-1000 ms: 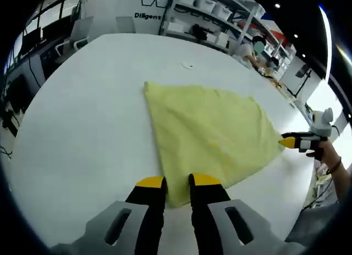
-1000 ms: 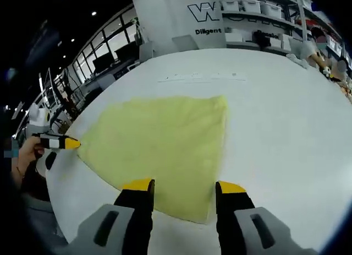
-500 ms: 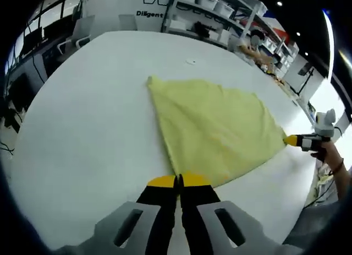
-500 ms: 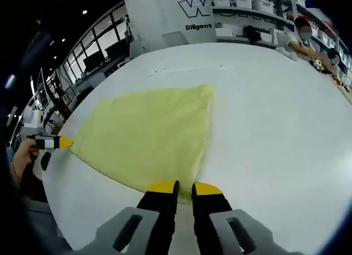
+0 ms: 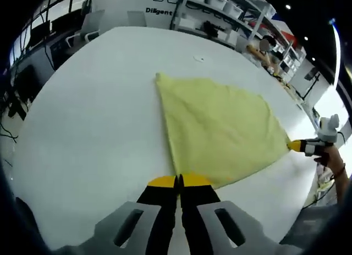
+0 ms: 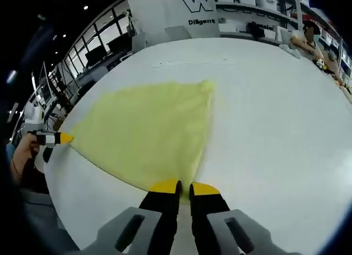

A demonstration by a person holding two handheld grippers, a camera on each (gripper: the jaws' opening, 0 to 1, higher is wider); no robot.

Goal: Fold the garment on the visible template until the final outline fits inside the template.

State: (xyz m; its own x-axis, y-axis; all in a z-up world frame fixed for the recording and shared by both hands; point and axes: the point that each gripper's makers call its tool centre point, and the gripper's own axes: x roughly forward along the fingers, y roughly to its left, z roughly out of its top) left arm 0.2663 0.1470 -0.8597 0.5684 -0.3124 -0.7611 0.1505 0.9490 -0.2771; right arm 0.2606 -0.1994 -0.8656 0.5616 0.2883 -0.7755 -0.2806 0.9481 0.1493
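In the left gripper view the left tongs (image 5: 179, 180) have their yellow tips pressed together on the near corner of the yellow garment (image 5: 220, 128). From that pinched corner the cloth spreads flat over the white surface (image 5: 88, 128), ahead of the tongs and to their right. Its far right corner meets the right tongs (image 5: 294, 146), held by a hand (image 5: 333, 158) at the surface's edge.

In the right gripper view the right tongs (image 6: 179, 187) are closed on the garment's (image 6: 148, 128) nearest corner, and the cloth fans out ahead and to the left across the surface (image 6: 275, 112). The left tongs (image 6: 66, 137) touch its far left corner, a hand (image 6: 25, 153) behind them.

Beyond the surface stand shelves (image 6: 247, 7) carrying pale bins; what is in the bins cannot be made out.
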